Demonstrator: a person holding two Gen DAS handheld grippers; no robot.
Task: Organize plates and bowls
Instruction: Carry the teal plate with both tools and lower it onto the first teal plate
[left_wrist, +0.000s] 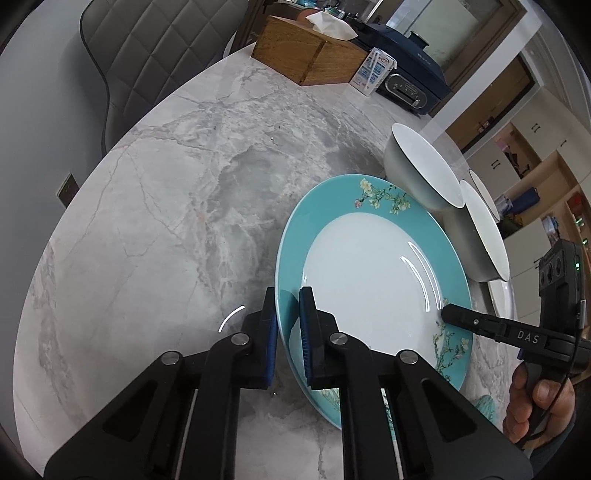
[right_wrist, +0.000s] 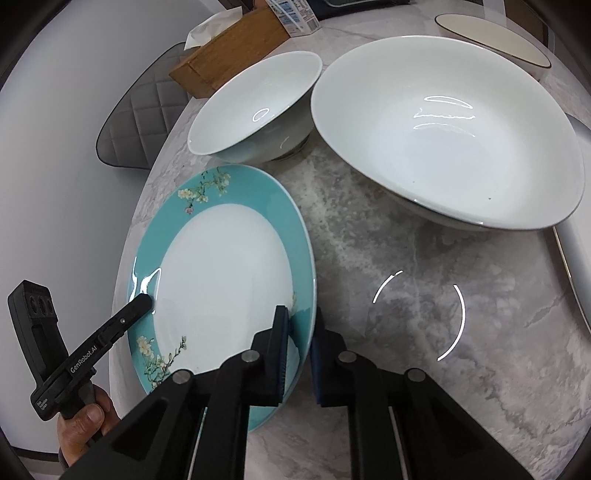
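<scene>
A teal-rimmed plate (left_wrist: 369, 266) with a white centre and flower sprigs is gripped at two opposite sides of its rim. My left gripper (left_wrist: 288, 299) is shut on the near-left rim, its blue pads pinching the edge. My right gripper (right_wrist: 300, 317) is shut on the opposite rim of the same plate (right_wrist: 221, 273). Each gripper shows in the other's view, the right gripper (left_wrist: 454, 314) and the left gripper (right_wrist: 142, 301), each held by a hand. A small white bowl (right_wrist: 255, 103) and a large white bowl (right_wrist: 443, 140) stand just beyond the plate.
The marble table (left_wrist: 166, 221) curves away at the left, with a grey quilted chair (left_wrist: 147, 55) behind it. At the back are a wooden tissue box (left_wrist: 306, 55), a carton (left_wrist: 373, 72) and a dark appliance (left_wrist: 413, 66). Another dish (right_wrist: 491, 40) and a white plate (right_wrist: 576, 258) lie at the right.
</scene>
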